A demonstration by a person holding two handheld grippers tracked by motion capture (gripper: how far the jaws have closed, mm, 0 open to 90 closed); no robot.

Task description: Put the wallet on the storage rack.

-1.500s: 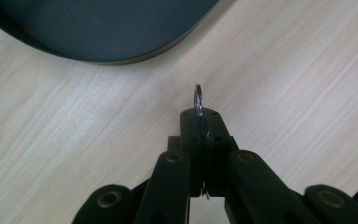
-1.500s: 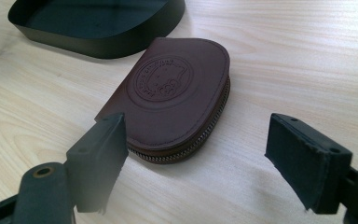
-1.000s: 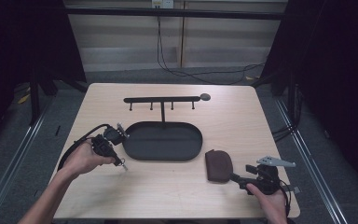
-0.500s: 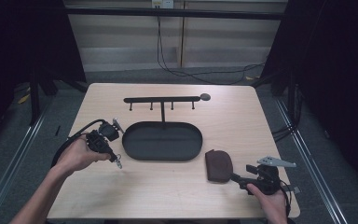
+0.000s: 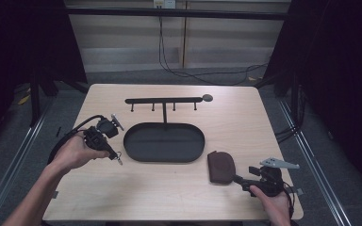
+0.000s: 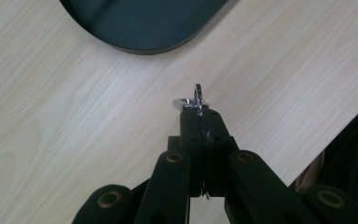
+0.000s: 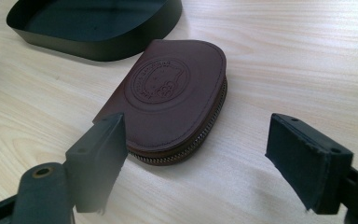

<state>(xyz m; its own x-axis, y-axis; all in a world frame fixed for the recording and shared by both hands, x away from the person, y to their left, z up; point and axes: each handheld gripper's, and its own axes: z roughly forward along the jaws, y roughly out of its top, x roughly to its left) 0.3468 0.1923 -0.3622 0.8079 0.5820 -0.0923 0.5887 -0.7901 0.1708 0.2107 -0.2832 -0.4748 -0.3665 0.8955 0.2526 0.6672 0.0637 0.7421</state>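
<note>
Two tongs: left (image 6: 200,109) pinches a thin, light, slippery key (image 6: 196,99); right (image 7: 200,154) spread before the soft pouch (image 7: 168,100).

A small silver metal ring (image 6: 198,100) stands edge-up, pinched above the table; a brown zipped pouch (image 7: 168,98) lies flat.

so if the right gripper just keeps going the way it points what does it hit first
Most likely the brown leather zip pouch, which lies flat on the table just ahead of the open right gripper, a little toward one of its fingers. Behind the pouch sits the black oval metal tray.
</note>
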